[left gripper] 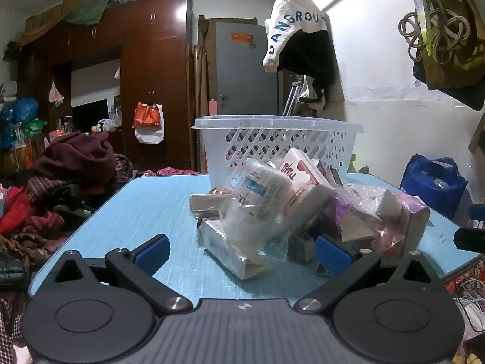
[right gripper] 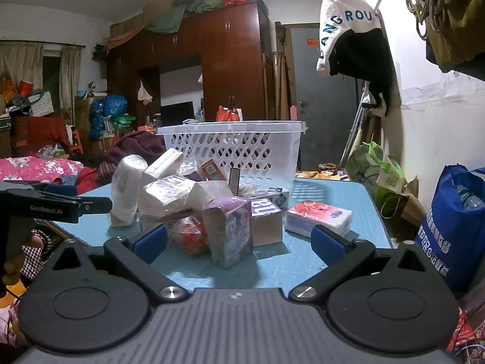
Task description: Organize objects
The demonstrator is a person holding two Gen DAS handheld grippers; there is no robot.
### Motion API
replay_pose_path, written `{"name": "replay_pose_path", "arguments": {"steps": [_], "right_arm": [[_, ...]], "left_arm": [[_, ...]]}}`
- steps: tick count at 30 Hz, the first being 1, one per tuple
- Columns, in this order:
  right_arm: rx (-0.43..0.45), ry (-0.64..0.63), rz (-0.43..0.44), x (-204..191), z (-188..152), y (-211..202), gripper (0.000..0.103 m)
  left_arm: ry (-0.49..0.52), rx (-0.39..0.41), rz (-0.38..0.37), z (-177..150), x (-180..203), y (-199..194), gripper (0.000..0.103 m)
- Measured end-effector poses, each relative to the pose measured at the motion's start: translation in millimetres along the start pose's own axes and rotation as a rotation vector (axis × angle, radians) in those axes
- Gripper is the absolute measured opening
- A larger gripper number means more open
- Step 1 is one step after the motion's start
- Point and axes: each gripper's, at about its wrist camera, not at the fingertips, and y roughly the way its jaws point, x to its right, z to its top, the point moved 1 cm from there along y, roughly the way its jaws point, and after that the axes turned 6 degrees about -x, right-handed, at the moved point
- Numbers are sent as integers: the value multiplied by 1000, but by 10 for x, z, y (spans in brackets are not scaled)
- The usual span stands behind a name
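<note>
A heap of small packs and boxes lies on the blue table (left gripper: 145,212) in front of a white plastic basket (left gripper: 272,142). In the left wrist view a white roll in clear wrap (left gripper: 257,203) lies on top, with a white box (left gripper: 224,248) under it. My left gripper (left gripper: 242,250) is open, just short of the heap. In the right wrist view a purple box (right gripper: 230,230) stands nearest, with a red and white tissue pack (right gripper: 318,218) to its right and the basket (right gripper: 233,148) behind. My right gripper (right gripper: 239,242) is open, empty, before the purple box.
Clothes (left gripper: 60,182) are piled left of the table. A blue bag (right gripper: 454,230) and a green bag (right gripper: 382,173) stand on the right by the wall. Bags hang from the wall above. My left gripper's body (right gripper: 45,206) shows at the left.
</note>
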Motion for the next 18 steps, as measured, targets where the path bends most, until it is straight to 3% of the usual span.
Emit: {"name": "replay_pose_path", "arguments": {"steps": [18], "right_arm": [[-10, 0, 14, -27, 4, 14, 103]], "left_arm": [[13, 16, -21, 13, -21, -17, 103]]}}
